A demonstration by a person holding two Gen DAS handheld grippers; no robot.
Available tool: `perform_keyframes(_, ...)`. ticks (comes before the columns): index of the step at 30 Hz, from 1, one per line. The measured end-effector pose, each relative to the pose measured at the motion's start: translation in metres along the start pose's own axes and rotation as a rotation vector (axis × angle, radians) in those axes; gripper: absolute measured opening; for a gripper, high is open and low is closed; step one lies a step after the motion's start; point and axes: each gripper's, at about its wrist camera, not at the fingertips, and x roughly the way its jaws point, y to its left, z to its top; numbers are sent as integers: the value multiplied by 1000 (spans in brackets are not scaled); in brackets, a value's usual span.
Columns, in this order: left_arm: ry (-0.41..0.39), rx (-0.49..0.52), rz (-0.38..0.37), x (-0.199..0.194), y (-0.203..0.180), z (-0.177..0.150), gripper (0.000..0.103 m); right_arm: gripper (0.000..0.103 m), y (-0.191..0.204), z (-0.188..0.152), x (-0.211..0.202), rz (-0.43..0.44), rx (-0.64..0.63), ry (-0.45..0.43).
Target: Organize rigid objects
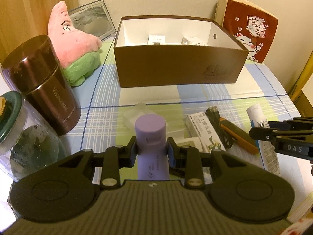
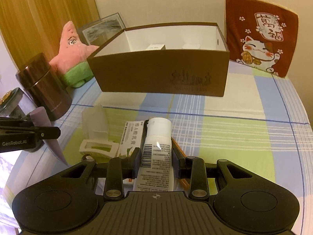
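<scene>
Nearest the left wrist camera, the left gripper (image 1: 150, 152) has its jaws closed on a purple tube (image 1: 150, 137), cap end pointing away toward the box, the blue pads pressing its sides. Nearest the right wrist camera, the right gripper (image 2: 156, 163) likewise clamps a white tube (image 2: 156, 152) with a barcode and fine print, its white cap forward. Both tubes are held clear above the table.

The checked tablecloth (image 1: 205, 98) in blue, green and white covers the table. At its far side stands the open brown box (image 1: 176, 66), white inside, with two small white items on its floor. Behind the box on the right leans a red cushion (image 1: 252, 29) with a lucky cat. Left of the box sits a pink and green plush star (image 1: 76, 45), with a framed picture (image 1: 92, 19) behind it. Nearer on the left stands a dark maroon canister (image 1: 43, 82), and beside it a glass jar (image 1: 21, 129) with a green lid.

Between the grippers and the box lie smaller things: a white carton (image 1: 203, 135) with printed characters, a black cable (image 1: 217, 125), an orange and dark pen-like item (image 1: 238, 137), and a translucent plastic case (image 2: 95, 121).
</scene>
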Motion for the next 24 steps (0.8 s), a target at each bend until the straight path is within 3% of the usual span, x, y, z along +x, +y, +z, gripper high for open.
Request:
perform_keyframes(12,-62,19,-19,-2,-6,40,28,30,-1,29,2,17,-26,-55)
perform_keyframes(24,-173,50,2,7,0,116,28,30,-2,101,15,56,-59,-163)
